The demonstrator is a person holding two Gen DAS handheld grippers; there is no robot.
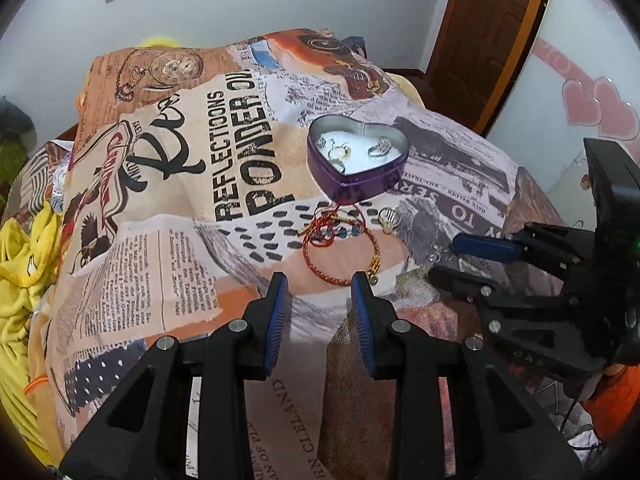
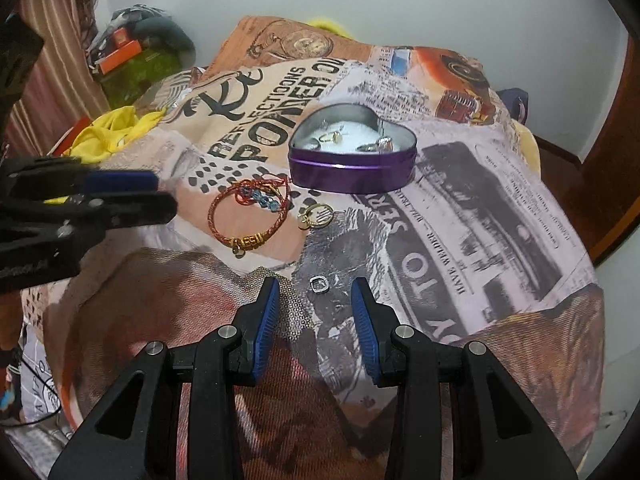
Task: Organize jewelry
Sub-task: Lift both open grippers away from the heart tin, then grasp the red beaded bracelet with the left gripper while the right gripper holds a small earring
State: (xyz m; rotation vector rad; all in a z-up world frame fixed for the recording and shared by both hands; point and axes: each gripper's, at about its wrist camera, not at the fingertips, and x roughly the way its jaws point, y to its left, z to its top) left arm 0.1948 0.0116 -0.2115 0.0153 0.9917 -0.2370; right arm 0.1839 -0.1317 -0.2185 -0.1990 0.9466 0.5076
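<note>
White-walled room, a mound draped in a newspaper-collage printed cloth (image 2: 500,208), brown wooden door frame (image 1: 476,40) off to one side, yellow fabric (image 1: 20,264) bunched at the cloth's edge. We hold both grippers over the cloth, neither gripping anything. Left gripper (image 1: 316,284): jaws spread, blue pads facing, nothing between them, tips just short of the red braided bracelet (image 1: 340,248). Right gripper (image 2: 316,288): jaws spread too, a small silver ring (image 2: 319,283) lying on the cloth right between the fingertips, not touched as far as we can tell.

Purple heart-shaped tin (image 2: 352,172) sits open on the cloth past the loose pieces, white lining inside, with several rings (image 2: 332,138) already in it, gold and silver ones. Bracelet lies just in front of the tin, gold beads on its near side, blue beads across its middle. Gold ring (image 2: 318,216) rests beside the bracelet, near the tin wall, apart from both. In the right wrist view the left gripper comes in from the left edge, close to the bracelet.
</note>
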